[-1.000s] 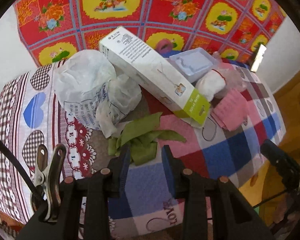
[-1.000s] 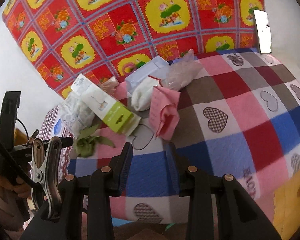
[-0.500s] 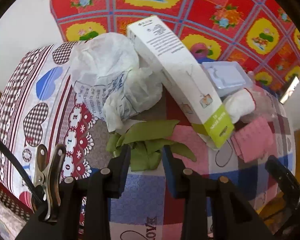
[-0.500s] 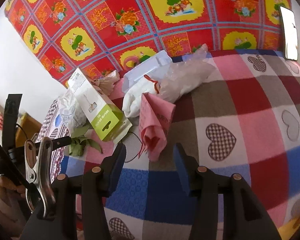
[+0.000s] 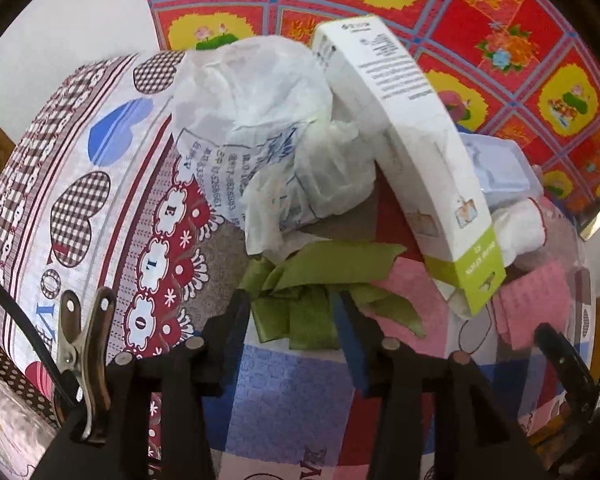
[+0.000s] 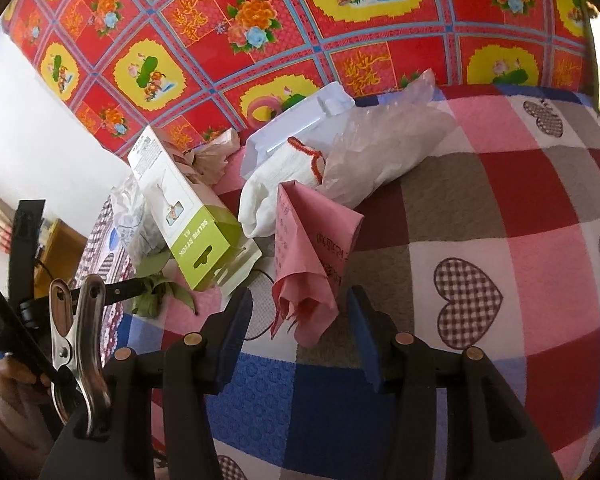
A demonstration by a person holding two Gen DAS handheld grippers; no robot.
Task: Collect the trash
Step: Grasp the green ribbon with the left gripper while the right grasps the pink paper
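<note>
Bed blanket [image 5: 112,216] holds trash; green ribbon [image 5: 300,304] sits between the spread left gripper [image 5: 292,312], jaws just opening wider.

Your left gripper [image 5: 292,316] had open checked blanket [image 5: 276,396] beneath it, but the green ribbon scraps [image 5: 312,280] lay between its fingers, whose jaws had just been opening. Just beyond, the crumpled white plastic bag [image 5: 260,120] and the tilted selfie-stick box [image 5: 412,136] blocked any straight push forward. To the left of the bag the heart-printed cloth [image 5: 100,184] was free. Your right gripper [image 6: 300,320] had the folded pink paper [image 6: 312,248] hanging into its gap, with the white cloth bundle [image 6: 276,184] and the clear plastic bag [image 6: 384,152] behind it. To its right the blanket [image 6: 500,208] was bare.
</note>
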